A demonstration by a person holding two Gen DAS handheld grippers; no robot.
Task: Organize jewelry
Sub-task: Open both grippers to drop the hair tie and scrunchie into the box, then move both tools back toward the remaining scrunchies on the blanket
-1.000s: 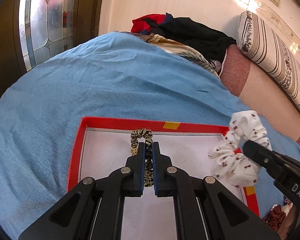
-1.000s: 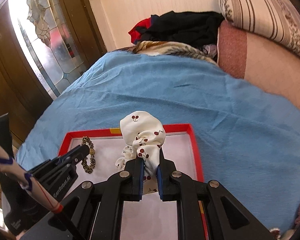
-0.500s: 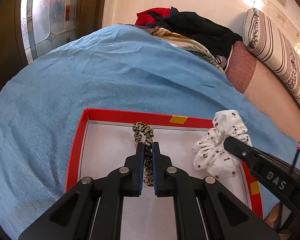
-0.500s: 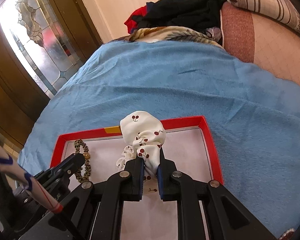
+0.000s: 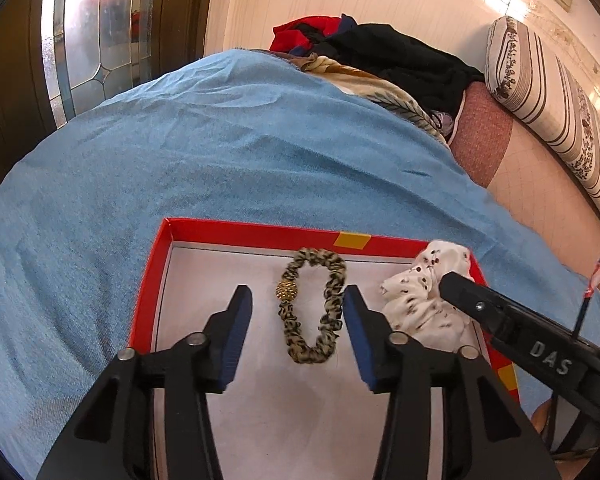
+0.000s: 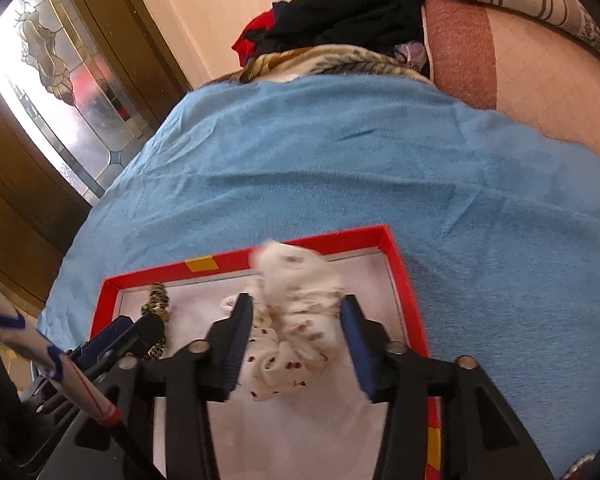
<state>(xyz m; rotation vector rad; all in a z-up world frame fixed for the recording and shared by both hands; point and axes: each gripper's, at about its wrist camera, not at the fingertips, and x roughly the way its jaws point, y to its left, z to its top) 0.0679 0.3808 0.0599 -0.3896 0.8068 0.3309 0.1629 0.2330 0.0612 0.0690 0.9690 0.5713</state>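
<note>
Scrunchies lie in a shallow red tray [image 5: 152, 280] with a pale floor, set on a blue blanket [image 5: 220, 152].

The left wrist view shows the whole leopard-print scrunchie [image 5: 314, 306] as a flat loop with a gold bead [image 5: 286, 290] on its left side, lying near the tray's far edge, just below a yellow tape patch [image 5: 350, 239] on the rim. The right wrist view shows only part of that scrunchie [image 6: 156, 300], at the tray's far left corner, partly hidden behind the left gripper. The right view shows the white cherry-print scrunchie [image 6: 296, 320] in full, bunched and blurred against the tray's far edge; in the left view it [image 5: 420, 300] sits in the far right corner, partly behind the right gripper's finger.

The left gripper [image 5: 296, 322] has its jaws spread wide on either side of the leopard scrunchie, not touching it. The right gripper [image 6: 296, 340] is likewise spread, with the white scrunchie between its pads; whether the pads touch the cloth cannot be told.

Half a second ago both grippers were clamped on their scrunchies; now both have let go and the scrunchies rest on the tray floor.

Beyond the blanket, both views show a heap of black and red clothes [image 5: 380, 56], a striped bolster [image 5: 548, 92] by the wall and a leaded glass door [image 5: 92, 32].
</note>
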